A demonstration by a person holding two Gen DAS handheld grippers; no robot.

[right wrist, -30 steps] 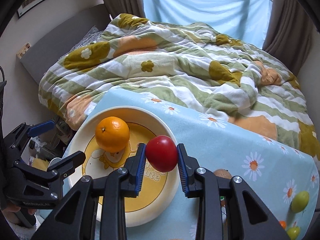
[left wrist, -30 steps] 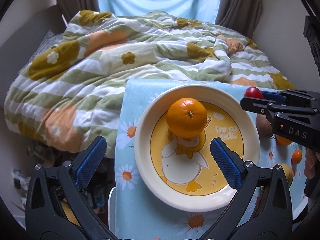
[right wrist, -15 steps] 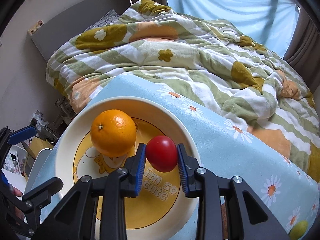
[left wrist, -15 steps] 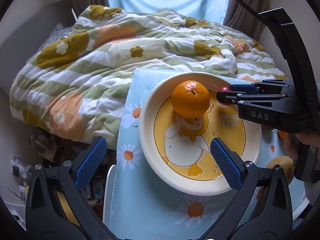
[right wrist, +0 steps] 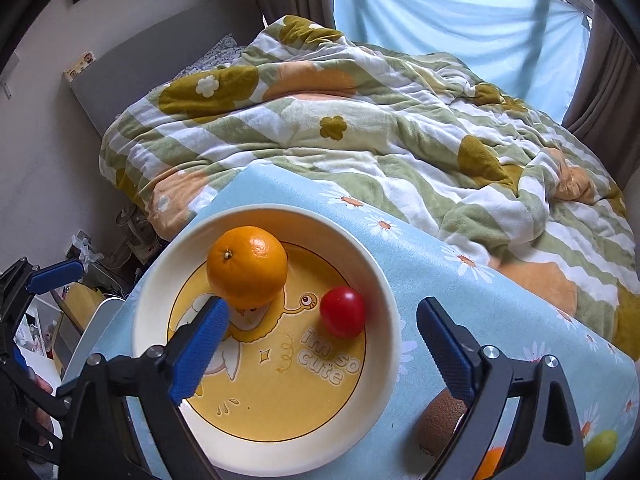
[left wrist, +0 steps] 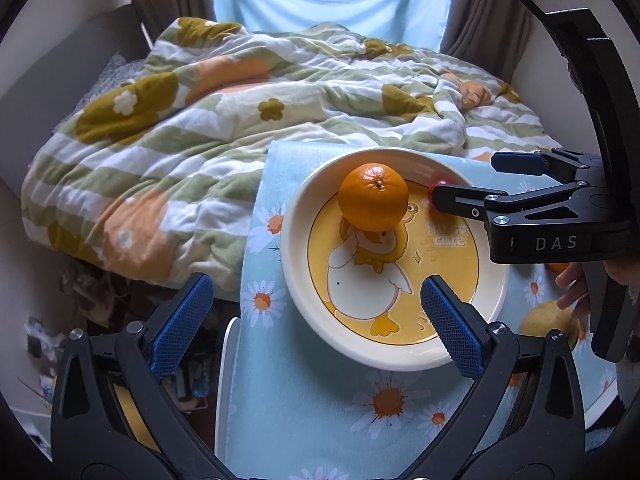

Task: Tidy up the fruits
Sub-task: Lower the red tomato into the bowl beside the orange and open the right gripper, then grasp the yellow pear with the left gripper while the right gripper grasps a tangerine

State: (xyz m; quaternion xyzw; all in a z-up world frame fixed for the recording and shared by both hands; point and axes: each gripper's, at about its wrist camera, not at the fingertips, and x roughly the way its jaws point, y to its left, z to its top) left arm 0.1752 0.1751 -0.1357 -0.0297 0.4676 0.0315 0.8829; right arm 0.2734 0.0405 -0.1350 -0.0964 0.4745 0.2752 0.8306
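Note:
A cream plate [right wrist: 384, 280] with a yellow duck print sits on the daisy tablecloth; it also shows in the left wrist view [left wrist: 296, 264]. An orange [right wrist: 247, 266] and a small red tomato [right wrist: 342, 312] lie on it, apart from each other. My right gripper [right wrist: 320, 344] is open just above the plate, the tomato lying free between and beyond its fingertips. In the left wrist view the orange [left wrist: 373, 197] is plain and the tomato [left wrist: 439, 183] peeks from behind the right gripper [left wrist: 464, 180]. My left gripper [left wrist: 312, 320] is open and empty near the plate's front-left rim.
A brown kiwi [right wrist: 440, 424], a green fruit [right wrist: 600, 444] and an orange one [right wrist: 490, 462] lie on the cloth right of the plate. A yellow pear [left wrist: 548, 320] lies near a hand. A rumpled flowered quilt [right wrist: 360, 128] covers the bed behind the table edge.
My right gripper has opened and let go of the tomato, which now rests on the plate beside the orange. The left gripper has stayed open, shifting slightly.

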